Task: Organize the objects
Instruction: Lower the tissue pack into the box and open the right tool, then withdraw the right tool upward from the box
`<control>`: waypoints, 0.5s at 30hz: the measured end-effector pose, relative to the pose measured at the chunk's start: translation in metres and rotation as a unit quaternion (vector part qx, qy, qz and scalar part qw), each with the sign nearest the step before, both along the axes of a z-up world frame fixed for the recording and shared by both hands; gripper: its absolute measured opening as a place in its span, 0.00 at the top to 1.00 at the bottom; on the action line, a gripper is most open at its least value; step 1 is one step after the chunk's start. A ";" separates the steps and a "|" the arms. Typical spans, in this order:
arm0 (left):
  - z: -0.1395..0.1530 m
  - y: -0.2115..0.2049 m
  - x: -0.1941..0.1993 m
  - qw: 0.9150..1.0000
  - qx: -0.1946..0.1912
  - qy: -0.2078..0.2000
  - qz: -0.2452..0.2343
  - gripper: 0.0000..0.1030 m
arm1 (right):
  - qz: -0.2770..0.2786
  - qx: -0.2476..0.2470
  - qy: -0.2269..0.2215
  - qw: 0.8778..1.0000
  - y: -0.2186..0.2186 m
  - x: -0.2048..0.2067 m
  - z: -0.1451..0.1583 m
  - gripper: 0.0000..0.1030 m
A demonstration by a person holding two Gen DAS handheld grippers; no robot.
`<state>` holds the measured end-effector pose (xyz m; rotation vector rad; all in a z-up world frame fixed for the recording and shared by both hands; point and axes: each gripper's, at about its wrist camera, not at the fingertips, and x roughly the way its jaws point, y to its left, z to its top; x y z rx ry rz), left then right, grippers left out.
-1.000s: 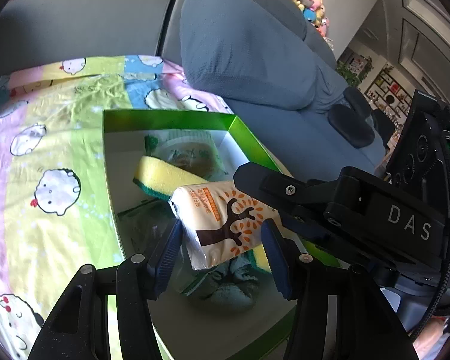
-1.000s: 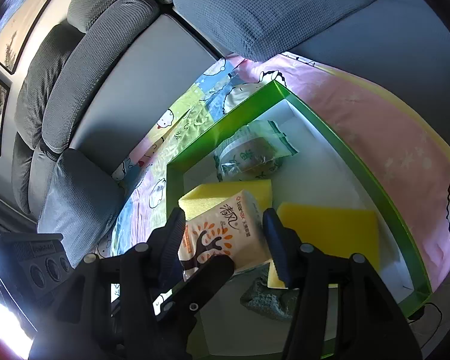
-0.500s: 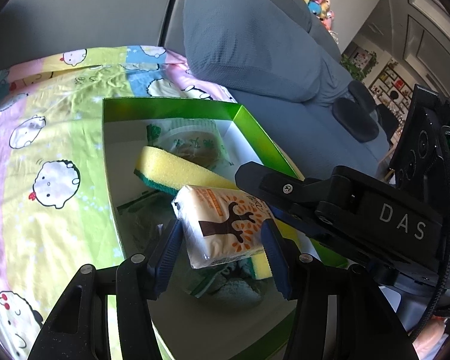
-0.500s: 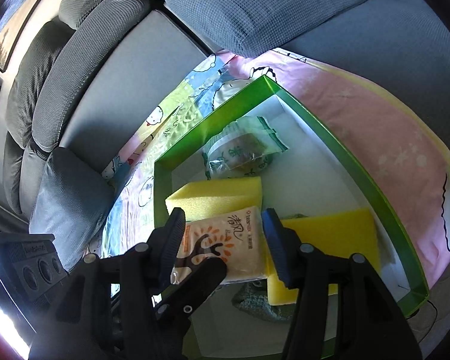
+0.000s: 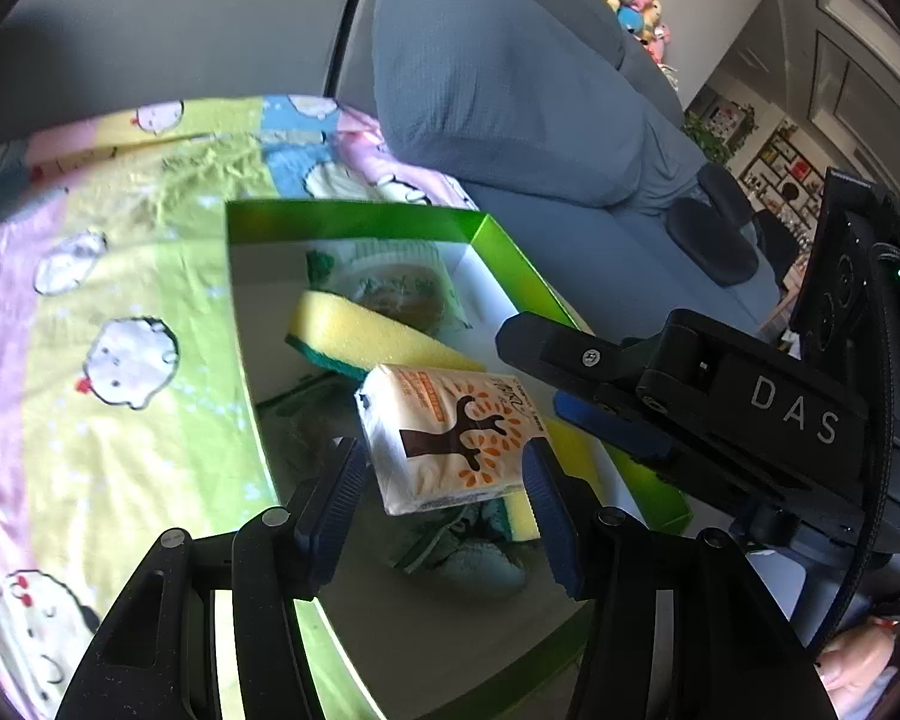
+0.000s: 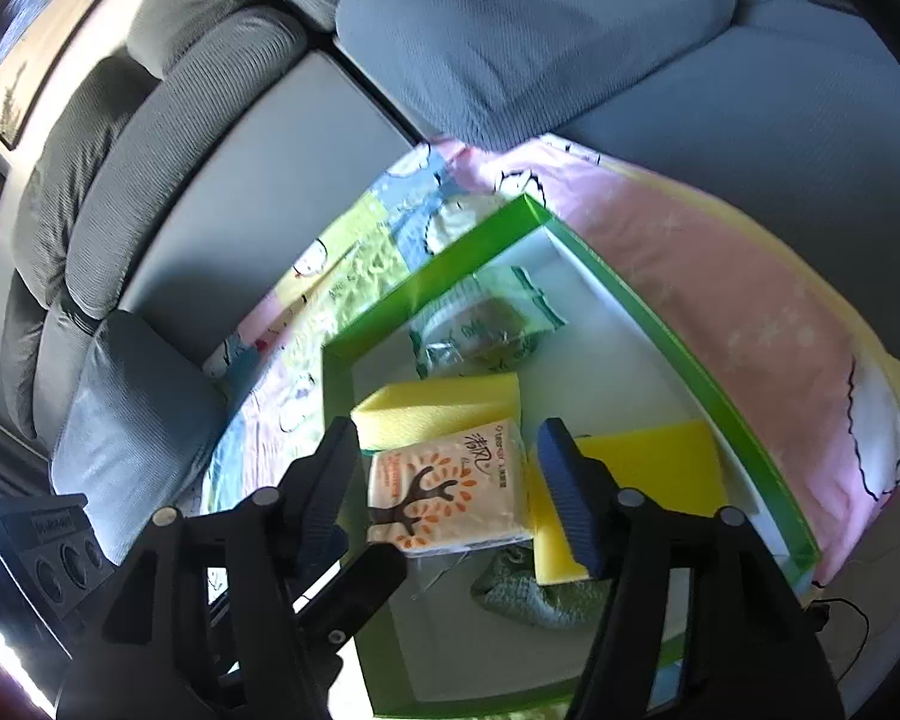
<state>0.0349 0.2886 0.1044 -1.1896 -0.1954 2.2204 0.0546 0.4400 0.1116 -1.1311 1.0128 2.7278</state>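
The tissue pack [image 5: 450, 438] is now lying free between both tongs, whose pads have been spreading away from it over the last second. It is a soft cream packet printed with a dark tree and orange leaves, resting tilted on a yellow sponge [image 5: 360, 333] inside the green box [image 5: 510, 252] on the patterned sheet [image 5: 120, 300] of the sofa [image 5: 510, 90]. The left tongs [image 5: 444, 498] are standing open, gripping nothing. The right tongs [image 6: 450, 480] are likewise gaping, empty. A second sponge [image 6: 648, 474], a wrapped snack [image 6: 486, 324] and a grey-green cloth [image 6: 528, 594] are lying in the box too.
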 end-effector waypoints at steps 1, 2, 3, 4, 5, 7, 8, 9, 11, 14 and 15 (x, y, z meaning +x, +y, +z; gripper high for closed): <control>0.003 -0.001 0.003 1.000 -0.002 0.006 0.002 0.47 | -0.003 0.002 0.005 1.000 0.000 0.004 0.003 0.36; 0.007 -0.002 0.005 1.000 -0.003 0.010 0.002 0.47 | -0.005 0.004 0.011 1.000 -0.001 0.008 0.008 0.33; 0.011 -0.004 0.008 1.000 -0.003 0.015 0.002 0.47 | -0.009 0.007 0.018 1.000 -0.001 0.012 0.012 0.33; 0.015 -0.006 0.010 1.000 -0.003 0.020 0.002 0.47 | -0.013 0.011 0.027 0.999 -0.001 0.018 0.018 0.31; 0.019 -0.008 0.014 1.000 -0.004 0.025 0.002 0.43 | -0.016 0.013 0.034 0.999 -0.002 0.022 0.022 0.29; 0.027 -0.013 0.020 0.999 -0.007 0.039 0.004 0.31 | -0.023 0.018 0.047 0.998 -0.004 0.031 0.031 0.25; 0.032 -0.015 0.023 0.999 -0.007 0.048 0.007 0.29 | -0.025 0.023 0.053 0.998 -0.005 0.034 0.036 0.21; 0.038 -0.020 0.028 0.998 -0.006 0.060 0.011 0.28 | -0.027 0.028 0.057 0.998 -0.007 0.038 0.039 0.19; 0.047 -0.025 0.033 0.997 -0.005 0.073 0.015 0.23 | -0.029 0.042 0.064 0.997 -0.013 0.044 0.046 0.15; 0.058 -0.033 0.042 0.996 -0.005 0.089 0.019 0.21 | -0.032 0.055 0.075 0.995 -0.022 0.051 0.054 0.13; 0.062 -0.036 0.045 0.995 -0.005 0.094 0.022 0.21 | -0.031 0.057 0.078 0.995 -0.025 0.054 0.057 0.13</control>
